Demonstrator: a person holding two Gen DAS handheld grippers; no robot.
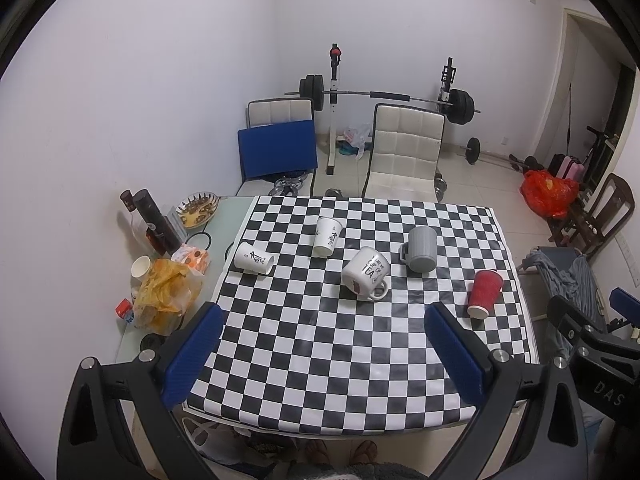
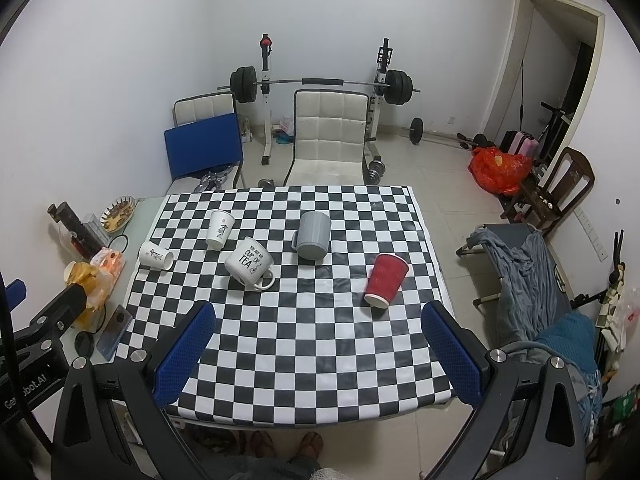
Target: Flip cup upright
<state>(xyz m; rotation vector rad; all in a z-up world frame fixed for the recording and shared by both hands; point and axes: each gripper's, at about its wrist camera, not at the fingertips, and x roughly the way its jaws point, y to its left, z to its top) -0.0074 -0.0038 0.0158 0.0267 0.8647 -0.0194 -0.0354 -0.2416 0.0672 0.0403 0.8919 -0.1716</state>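
While both grippers hover above the near edge of the black-and-white checkered tablecloth [image 1: 320, 340], left gripper [image 1: 320, 344] and right gripper [image 2: 318, 344] have jaws spread wide, holding nothing; red ribbed paper cup [image 2: 386, 280] lies on its side right of centre, near grey ridged plastic mug [image 2: 314, 236]

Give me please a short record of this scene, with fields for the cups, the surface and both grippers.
surface: checkered cloth
cups on their side: red cup, tea mug, two white paper cups
cup upside down: grey mug
left gripper: open, holds nothing
right gripper: open, holds nothing
cups upright on the cloth: none
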